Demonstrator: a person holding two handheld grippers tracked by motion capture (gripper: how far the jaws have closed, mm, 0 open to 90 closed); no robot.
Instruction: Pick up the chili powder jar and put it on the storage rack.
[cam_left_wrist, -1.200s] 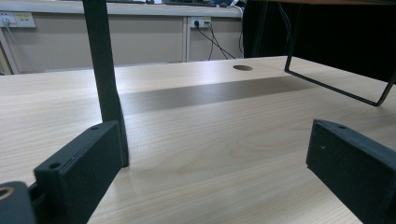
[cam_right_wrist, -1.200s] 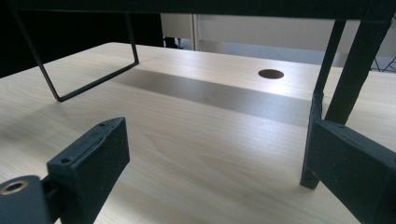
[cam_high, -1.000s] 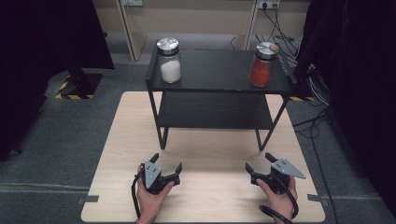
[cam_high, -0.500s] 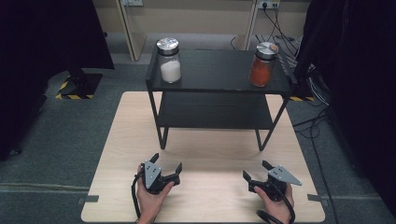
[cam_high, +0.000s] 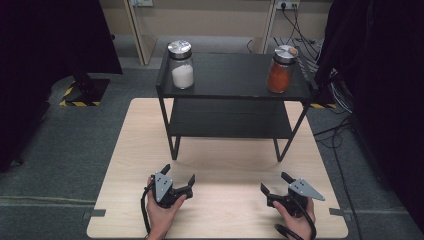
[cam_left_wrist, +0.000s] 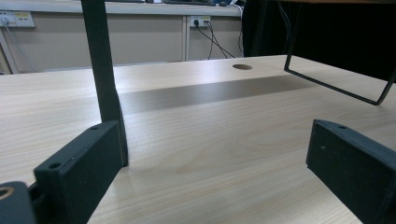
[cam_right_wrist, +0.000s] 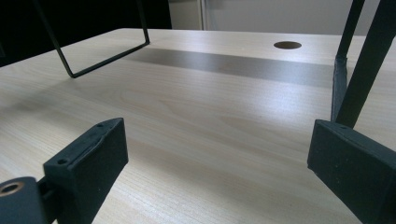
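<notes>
Both tools (cam_high: 179, 176) (cam_high: 278, 183) near table's (cam_high: 225, 160) front edge

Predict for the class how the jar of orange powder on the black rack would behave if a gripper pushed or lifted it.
The orange-powder jar looks like clear glass with a metal lid, so it is probably smooth, rigid and breakable if dropped. It stands upright near the right end of the rack, so a high push might tip it off. More than half full, it likely feels fairly heavy.
</notes>
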